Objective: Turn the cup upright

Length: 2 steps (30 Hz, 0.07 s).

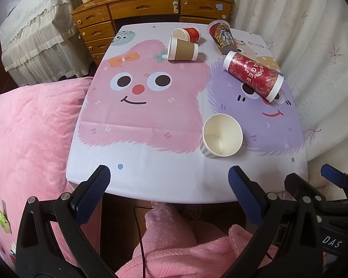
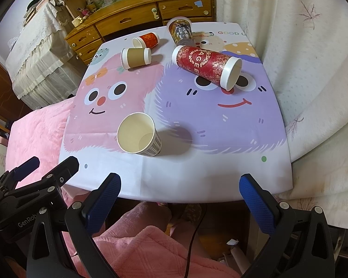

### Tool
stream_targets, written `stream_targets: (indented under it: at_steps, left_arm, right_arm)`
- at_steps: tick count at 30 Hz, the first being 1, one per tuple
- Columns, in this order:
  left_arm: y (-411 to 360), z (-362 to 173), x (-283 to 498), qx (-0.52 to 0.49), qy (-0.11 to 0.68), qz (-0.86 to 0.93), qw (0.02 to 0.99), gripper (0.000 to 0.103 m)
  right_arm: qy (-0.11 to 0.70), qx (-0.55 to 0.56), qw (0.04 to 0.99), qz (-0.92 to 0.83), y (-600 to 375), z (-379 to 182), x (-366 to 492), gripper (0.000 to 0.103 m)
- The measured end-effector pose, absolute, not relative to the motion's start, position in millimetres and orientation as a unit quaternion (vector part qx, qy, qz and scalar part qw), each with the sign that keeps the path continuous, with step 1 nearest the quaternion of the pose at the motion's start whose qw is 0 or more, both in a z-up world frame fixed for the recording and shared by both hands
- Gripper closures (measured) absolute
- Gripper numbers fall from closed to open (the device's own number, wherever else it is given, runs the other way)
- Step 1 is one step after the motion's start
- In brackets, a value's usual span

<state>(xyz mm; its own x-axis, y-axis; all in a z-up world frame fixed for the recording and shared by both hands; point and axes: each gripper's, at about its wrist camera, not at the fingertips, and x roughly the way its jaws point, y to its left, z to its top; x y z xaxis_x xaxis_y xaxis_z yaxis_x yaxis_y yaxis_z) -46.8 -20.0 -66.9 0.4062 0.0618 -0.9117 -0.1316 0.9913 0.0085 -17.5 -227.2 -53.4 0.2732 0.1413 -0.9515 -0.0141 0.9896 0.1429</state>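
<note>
Both grippers hang off the near edge of the table (image 1: 150, 185), the left gripper (image 1: 168, 180) and the right gripper (image 2: 179, 188) each with fingers spread wide and holding nothing. Just beyond them a checked paper cup (image 2: 139, 136) already stands upright, while farther back the tall red cup (image 2: 206, 67), the brown cup (image 2: 136, 58), the small red cup (image 2: 147, 39) and the dark printed cup (image 2: 180, 30) lie on their sides. Those round, light cups could roll away or crumple under a hard pinch, and reaching past could topple the standing one.

One cup (image 1: 220, 136) stands upright near the table's (image 1: 150, 180) front edge. Four cups lie toppled behind it: a tall cup (image 1: 252, 76) right, two small cups (image 1: 183, 49) further back.
</note>
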Motion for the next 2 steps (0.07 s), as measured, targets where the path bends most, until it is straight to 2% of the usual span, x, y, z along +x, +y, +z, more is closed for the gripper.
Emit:
stream_targets:
  at_steps: [2]
  left_arm:
    - [-19.0, -66.6, -46.2, -0.034, 0.542, 0.058, 0.837, 0.002]
  right_arm:
    - [0.601, 0.054, 0.796, 0.049, -227.6, -53.7, -17.6, 0.0]
